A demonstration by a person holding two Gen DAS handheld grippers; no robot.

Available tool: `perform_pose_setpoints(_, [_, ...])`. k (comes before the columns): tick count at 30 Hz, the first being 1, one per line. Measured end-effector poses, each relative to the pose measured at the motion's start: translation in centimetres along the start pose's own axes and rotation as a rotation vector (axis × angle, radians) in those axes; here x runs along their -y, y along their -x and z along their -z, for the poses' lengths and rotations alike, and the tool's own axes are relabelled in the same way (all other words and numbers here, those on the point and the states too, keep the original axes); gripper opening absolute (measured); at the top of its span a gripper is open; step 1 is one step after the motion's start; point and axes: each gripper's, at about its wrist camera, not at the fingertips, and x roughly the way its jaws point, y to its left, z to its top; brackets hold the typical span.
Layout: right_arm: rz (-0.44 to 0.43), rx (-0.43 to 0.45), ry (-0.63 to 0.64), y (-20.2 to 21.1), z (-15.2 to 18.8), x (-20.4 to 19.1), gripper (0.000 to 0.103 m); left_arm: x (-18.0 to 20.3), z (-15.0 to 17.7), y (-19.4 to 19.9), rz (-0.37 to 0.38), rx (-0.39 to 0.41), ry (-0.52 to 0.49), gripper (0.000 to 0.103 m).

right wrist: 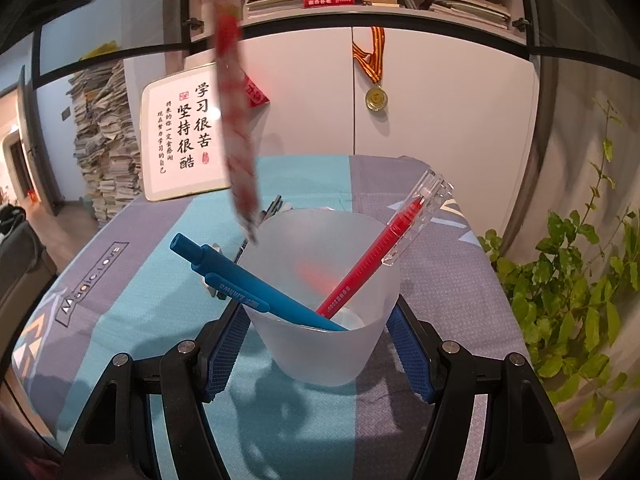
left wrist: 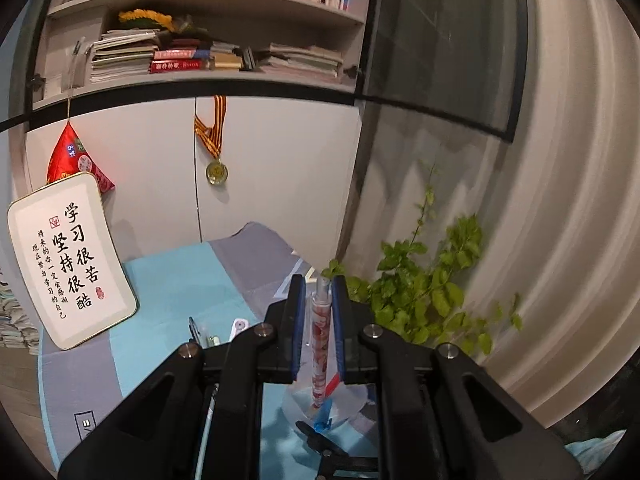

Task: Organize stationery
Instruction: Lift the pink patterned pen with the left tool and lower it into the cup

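Right gripper (right wrist: 320, 344) jaws clamp the frosted translucent plastic cup (right wrist: 320, 300) steady mid-desk, so the left gripper (left wrist: 316, 308), jaws clamped on a red-and-white patterned pen (left wrist: 320, 340), can drop it in.

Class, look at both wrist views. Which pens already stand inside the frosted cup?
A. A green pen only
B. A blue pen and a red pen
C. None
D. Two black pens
B: the frosted cup holds a blue pen and a red pen, leaning to opposite sides.
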Motion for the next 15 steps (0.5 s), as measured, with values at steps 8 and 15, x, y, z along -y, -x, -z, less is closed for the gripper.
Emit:
perform_pose_setpoints(8, [-0.007,0.032,0.033,-0.3,0.2,-0.2,0.071,-0.6,2.0,-2.8,-0.022,-0.072,-0.01,0.011])
perform_pose_setpoints(15, [-0.02,0.04,0.025,-0.3,0.2,0.3,0.071,-0.8,2.1,-3.1,-0.009,-0.083,-0.001,0.011])
